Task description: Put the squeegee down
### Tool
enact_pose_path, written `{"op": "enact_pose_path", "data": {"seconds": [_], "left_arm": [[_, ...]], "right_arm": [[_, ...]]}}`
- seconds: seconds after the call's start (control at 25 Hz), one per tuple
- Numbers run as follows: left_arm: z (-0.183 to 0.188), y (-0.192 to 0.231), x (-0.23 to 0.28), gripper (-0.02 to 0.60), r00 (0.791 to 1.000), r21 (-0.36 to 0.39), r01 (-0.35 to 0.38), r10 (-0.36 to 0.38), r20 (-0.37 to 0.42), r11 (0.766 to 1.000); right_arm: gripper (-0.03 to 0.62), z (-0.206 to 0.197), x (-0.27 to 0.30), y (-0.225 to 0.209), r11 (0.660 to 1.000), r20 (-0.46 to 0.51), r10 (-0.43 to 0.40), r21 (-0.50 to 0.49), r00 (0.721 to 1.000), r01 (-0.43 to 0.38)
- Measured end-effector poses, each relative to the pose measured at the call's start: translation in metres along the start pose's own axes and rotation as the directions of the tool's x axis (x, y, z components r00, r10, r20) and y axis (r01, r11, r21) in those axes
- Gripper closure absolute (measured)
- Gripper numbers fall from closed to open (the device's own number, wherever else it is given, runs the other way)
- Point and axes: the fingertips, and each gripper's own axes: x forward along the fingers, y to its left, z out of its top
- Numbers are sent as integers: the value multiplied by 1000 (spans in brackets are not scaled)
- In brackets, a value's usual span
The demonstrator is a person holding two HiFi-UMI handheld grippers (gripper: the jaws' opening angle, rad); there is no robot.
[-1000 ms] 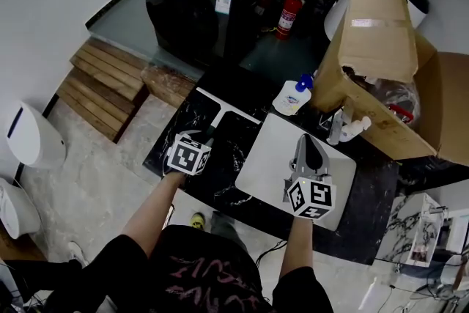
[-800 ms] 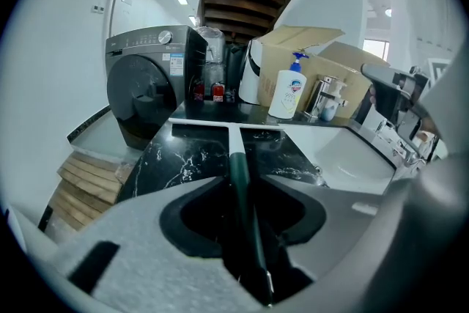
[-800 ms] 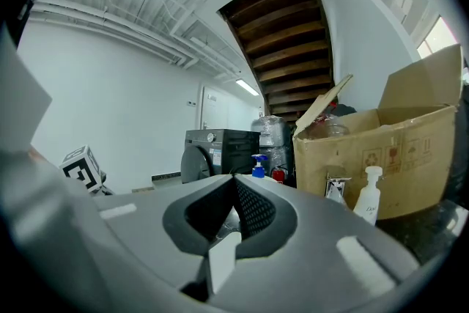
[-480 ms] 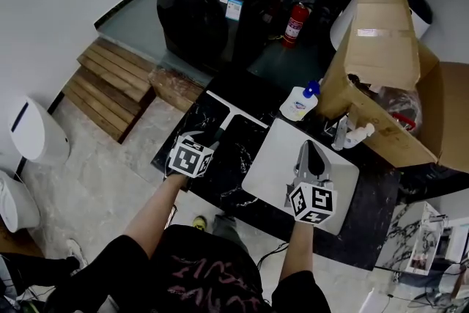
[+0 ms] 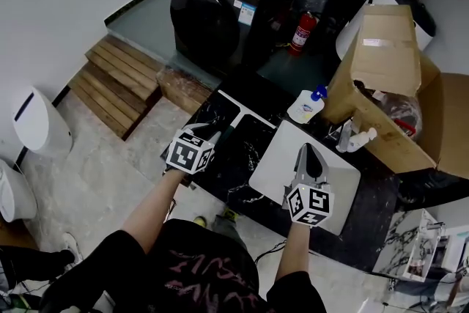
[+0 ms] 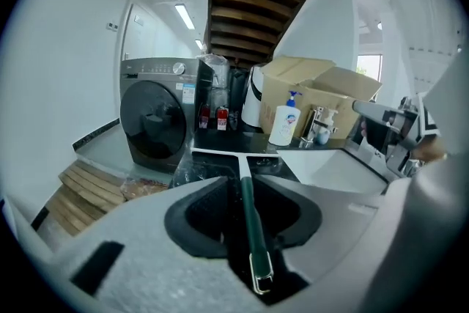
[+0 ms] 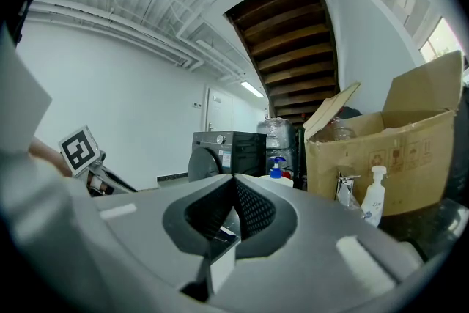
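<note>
Green-handled and white-bladed, the squeegee [image 6: 248, 209] lies on the black marbled tabletop [image 5: 245, 150], its blade at the far end from us. Our left gripper [image 5: 212, 133] is closing its jaws with the handle running between them; we see no pad pressing on it. Our right gripper [image 5: 308, 152], jaws pressed together and empty, hangs over the white board [image 5: 272, 166] beside the squeegee.
</note>
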Motion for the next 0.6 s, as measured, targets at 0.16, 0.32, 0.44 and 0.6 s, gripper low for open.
{"op": "enact_pose_path", "data": {"seconds": [0.16,0.32,0.44,0.6], "left_arm": [[12,4,-21,489,998,23,-20,18,54,1000],[19,6,-41,522,995,52,-39,34,98,998],[27,8,-56,558,989,50,-54,46,143,997],[43,11,-78,580,975,53,-74,61,212,996]], "right_arm": [[586,1,-6,10,1000,6,2,-3,1000,-2],[586,3,-12,21,1000,15,5,-4,1000,-5],[586,4,-16,29,1000,18,8,-4,1000,-8],[586,4,-24,36,1000,22,10,-1,1000,-10]]}}
